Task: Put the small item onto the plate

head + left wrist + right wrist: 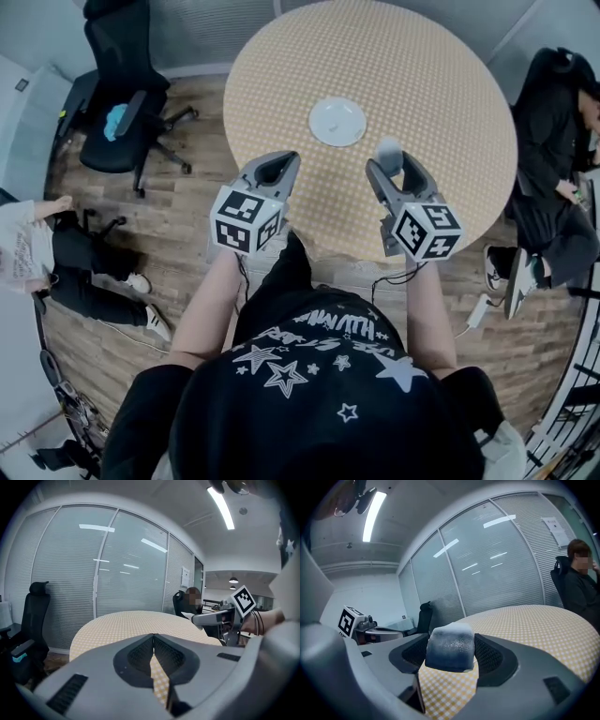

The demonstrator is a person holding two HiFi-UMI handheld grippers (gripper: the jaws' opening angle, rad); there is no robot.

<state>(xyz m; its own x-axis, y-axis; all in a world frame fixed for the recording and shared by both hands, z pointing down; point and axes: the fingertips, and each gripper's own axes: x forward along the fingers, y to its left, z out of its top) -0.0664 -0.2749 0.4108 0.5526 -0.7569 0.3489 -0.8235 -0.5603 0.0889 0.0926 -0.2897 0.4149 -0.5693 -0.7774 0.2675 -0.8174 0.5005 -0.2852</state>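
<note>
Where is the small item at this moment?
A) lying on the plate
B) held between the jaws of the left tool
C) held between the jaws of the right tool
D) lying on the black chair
C: the small item sits clamped between the jaws of the right tool, while the plate on the table has nothing on it.

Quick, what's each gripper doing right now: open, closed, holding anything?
Left gripper: closed, holding nothing.
Right gripper: closed on the small bluish item.

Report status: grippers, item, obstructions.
Left gripper shut, empty. Right gripper shut on small item, held over table. Empty plate ahead-left; nothing between.
</note>
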